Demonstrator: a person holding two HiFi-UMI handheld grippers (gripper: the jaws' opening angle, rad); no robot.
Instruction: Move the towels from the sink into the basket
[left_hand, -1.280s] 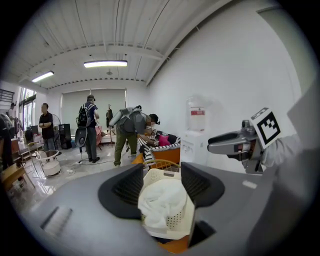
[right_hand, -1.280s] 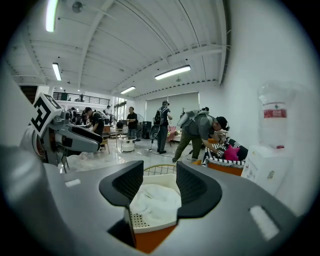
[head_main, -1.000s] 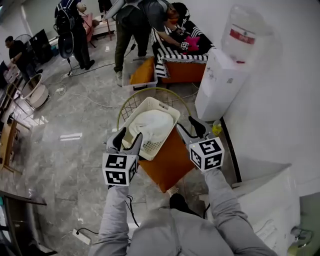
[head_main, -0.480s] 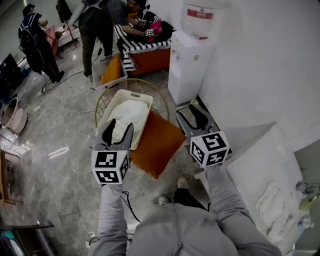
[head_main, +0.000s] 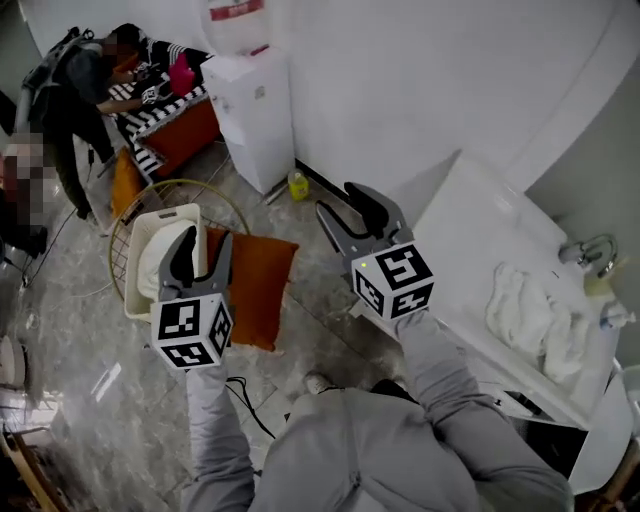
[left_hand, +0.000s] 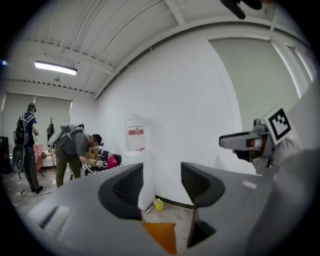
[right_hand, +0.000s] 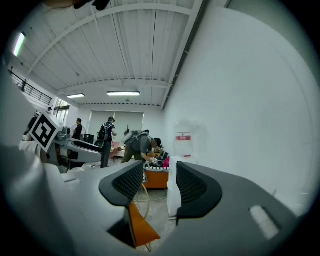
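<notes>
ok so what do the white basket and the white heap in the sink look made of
White rectangular basket: looks like matt moulded plastic, from its stiff, smooth rim and walls. White crumpled towels in the sink: soft cloth, probably terry, judging by the lumpy folds; the weave is too small to tell.

Towels (head_main: 527, 318) in sink (head_main: 470, 230), right; basket (head_main: 150, 215) on floor (head_main: 315, 290), left, well apart.

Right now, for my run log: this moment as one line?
left gripper: open, empty; right gripper: open, empty; towels: in sink; basket: towel inside
</notes>
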